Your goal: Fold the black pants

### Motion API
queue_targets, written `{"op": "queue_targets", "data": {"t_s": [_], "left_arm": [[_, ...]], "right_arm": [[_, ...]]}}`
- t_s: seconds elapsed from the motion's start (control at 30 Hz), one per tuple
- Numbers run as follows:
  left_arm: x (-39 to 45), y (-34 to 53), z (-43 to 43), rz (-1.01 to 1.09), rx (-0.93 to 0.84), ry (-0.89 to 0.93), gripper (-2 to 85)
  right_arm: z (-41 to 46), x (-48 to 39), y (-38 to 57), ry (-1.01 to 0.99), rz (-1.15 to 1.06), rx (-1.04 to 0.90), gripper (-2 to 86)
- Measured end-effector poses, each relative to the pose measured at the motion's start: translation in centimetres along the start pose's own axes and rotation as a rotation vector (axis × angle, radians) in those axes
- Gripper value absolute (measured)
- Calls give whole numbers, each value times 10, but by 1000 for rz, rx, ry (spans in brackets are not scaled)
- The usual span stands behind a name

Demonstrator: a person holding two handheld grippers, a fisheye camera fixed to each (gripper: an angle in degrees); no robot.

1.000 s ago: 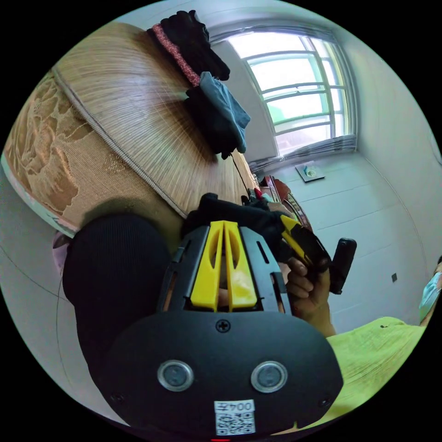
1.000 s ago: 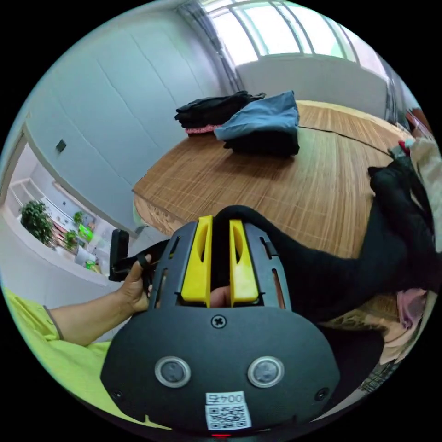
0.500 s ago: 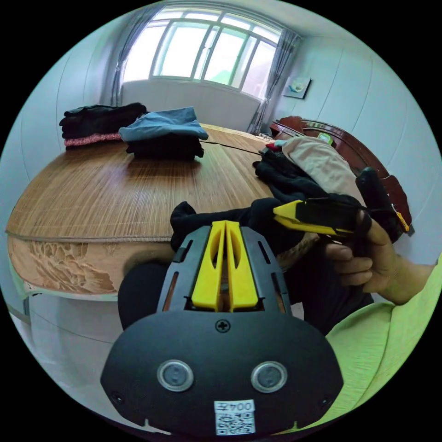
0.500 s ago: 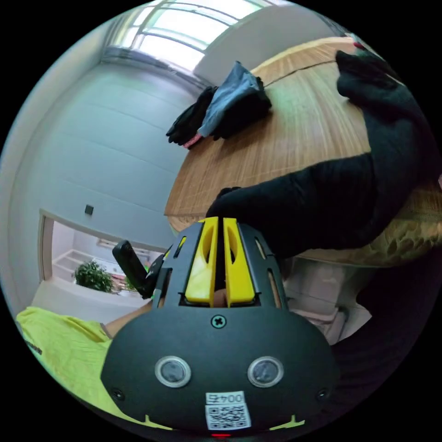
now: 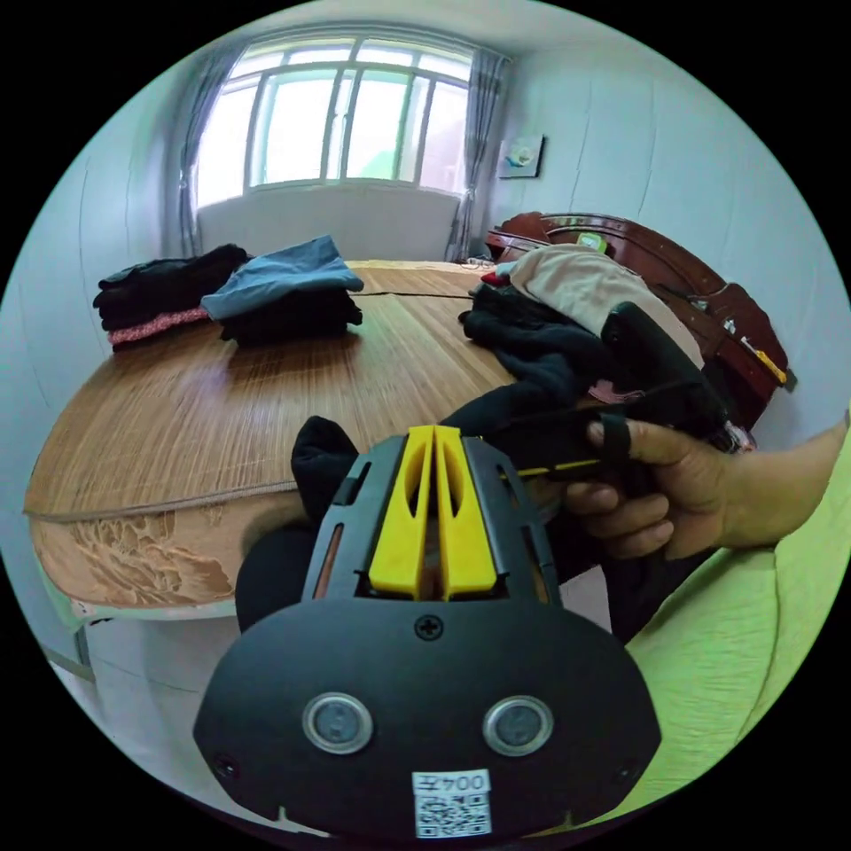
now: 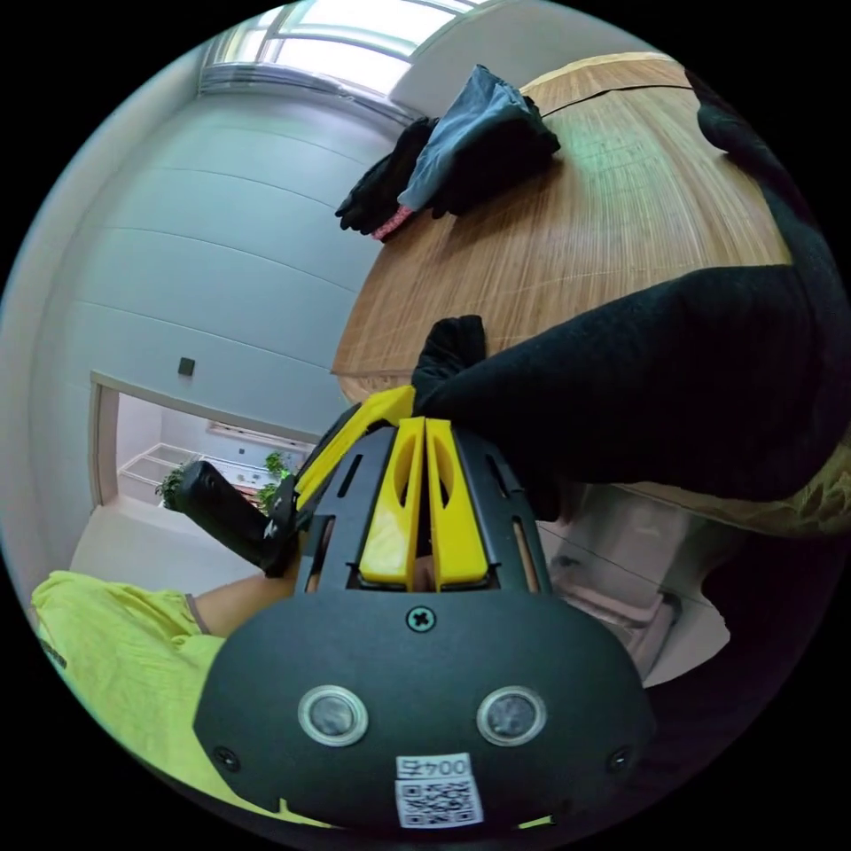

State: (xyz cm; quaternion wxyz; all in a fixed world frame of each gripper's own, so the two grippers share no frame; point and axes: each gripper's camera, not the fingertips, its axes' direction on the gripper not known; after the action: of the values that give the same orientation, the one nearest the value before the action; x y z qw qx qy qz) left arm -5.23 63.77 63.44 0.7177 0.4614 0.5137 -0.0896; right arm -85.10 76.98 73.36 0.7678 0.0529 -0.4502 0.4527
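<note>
Black pants (image 6: 674, 372) pinched at one end by both hand-held grippers, at the near edge of the bed (image 5: 222, 399).

In the right gripper view the pants run as one long thick black band from the jaws out across the mat-covered bed toward the far pile of clothes (image 5: 567, 310) – long axis roughly along the bed edge, the fabric dark, matte and bunched, with part hanging below the edge. Left hand-held gripper (image 5: 433, 439): yellow jaws closed together, black cloth bunched at their tips (whether cloth sits between them I cannot tell). Right hand-held gripper (image 6: 417, 434): jaws closed on the pants end; in the left gripper view a hand (image 5: 674, 496) holds it just beside the left one. Two folded stacks (image 5: 284, 297) – one blue-topped, one black over pink – lie well apart at the far side.
</note>
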Motion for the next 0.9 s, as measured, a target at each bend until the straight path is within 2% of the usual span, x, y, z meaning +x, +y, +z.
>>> {"op": "queue_targets", "data": {"t_s": [0.1,0.3,0.37,0.43,0.53,0.6,0.63,0.67,0.7,0.73,0.8,0.83,0.9], "left_arm": [[13,3,-11,57,72,-21,3],[11,-2,-14,30,68,110,2],[12,-6,-12,34,54,151,2],[24,-9,-12,93,34,114,2],[36,-12,-12,79,26,-15,3],[32,-10,-13,36,47,-25,5],[28,-8,-14,18,50,-26,7],[22,-7,-16,-4,58,-22,9],[19,-7,-18,-19,62,-18,10],[12,-7,-20,-54,69,-11,13],[5,-7,-22,-92,75,-10,16],[3,-7,-23,-103,75,-14,18],[3,-7,-22,-103,70,-20,20]], "right_arm": [[0,-2,-2,-53,-25,3,-8],[1,-5,1,-98,-20,19,-5],[-1,-9,1,-82,-45,15,0],[-2,-18,2,-5,-116,-10,10],[-22,-42,5,282,-304,60,66],[-53,-45,3,683,-375,183,100],[-60,-43,2,782,-388,202,110],[-74,-37,-1,969,-408,215,129],[-85,-28,-5,1143,-423,190,147],[-90,-23,-6,1225,-431,160,155],[-98,0,-4,1515,-498,-5,155],[-99,7,-1,1576,-515,-55,153],[-101,41,11,1751,-554,-278,90]]}}
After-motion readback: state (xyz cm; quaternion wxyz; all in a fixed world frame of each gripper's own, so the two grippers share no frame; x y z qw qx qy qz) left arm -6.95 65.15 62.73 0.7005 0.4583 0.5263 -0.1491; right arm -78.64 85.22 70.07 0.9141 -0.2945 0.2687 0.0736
